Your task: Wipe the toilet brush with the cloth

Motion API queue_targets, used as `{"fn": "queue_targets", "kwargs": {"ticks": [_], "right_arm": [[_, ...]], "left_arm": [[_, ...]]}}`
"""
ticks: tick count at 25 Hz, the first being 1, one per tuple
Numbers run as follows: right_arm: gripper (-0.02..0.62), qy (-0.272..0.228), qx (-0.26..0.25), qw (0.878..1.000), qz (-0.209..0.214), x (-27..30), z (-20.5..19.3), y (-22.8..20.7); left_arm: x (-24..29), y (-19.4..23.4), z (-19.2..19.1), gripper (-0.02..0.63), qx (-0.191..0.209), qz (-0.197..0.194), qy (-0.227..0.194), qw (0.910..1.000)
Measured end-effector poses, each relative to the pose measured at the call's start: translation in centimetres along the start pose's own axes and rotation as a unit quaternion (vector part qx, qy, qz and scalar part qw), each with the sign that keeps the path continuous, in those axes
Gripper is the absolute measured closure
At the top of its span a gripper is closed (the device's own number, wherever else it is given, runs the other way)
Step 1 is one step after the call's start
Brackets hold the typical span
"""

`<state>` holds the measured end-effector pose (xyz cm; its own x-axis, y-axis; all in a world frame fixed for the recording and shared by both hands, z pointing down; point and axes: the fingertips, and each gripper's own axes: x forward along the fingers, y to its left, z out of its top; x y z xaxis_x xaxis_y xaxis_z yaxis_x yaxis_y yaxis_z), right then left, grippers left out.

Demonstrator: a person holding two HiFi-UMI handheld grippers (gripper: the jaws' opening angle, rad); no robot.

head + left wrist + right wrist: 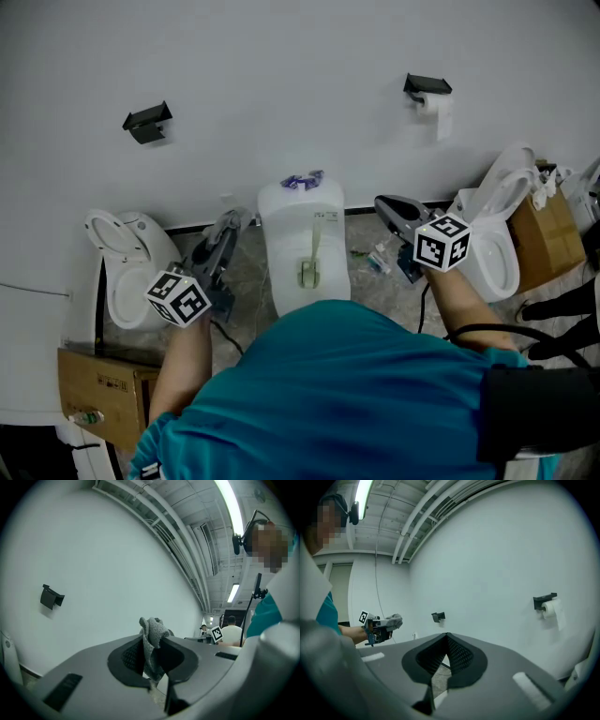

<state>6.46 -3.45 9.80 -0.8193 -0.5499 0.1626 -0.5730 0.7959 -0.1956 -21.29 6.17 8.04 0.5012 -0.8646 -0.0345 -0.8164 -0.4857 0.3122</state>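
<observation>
Between your raised grippers, a white toilet tank [298, 234] carries the toilet brush [310, 258] on its lid. Your left gripper [153, 640] pinches the grey cloth [151, 627]. Your right gripper [446, 635] is pressed together, empty. More toilets [122, 267] flank you.

Cloth [152, 639]: grey, fine knitted texture. Toilet cistern [281, 234] and wall [281, 75]: white; toilet-roll holder [147, 122]: black. Shirt [356, 394]: teal; cardboard box [98, 382]: brown; marker cube [178, 298]: black-and-white squares.
</observation>
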Motion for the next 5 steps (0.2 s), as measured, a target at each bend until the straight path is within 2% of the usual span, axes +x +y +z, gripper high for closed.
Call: {"fn": "queue_targets", "kwargs": {"ticks": [5], "right_arm": [[0.598, 0.000, 0.000, 1.000, 0.002, -0.03, -0.30, -0.07]], "left_arm": [[0.04, 0.06, -0.52, 0.568, -0.003, 0.000, 0.000, 1.0000]]}}
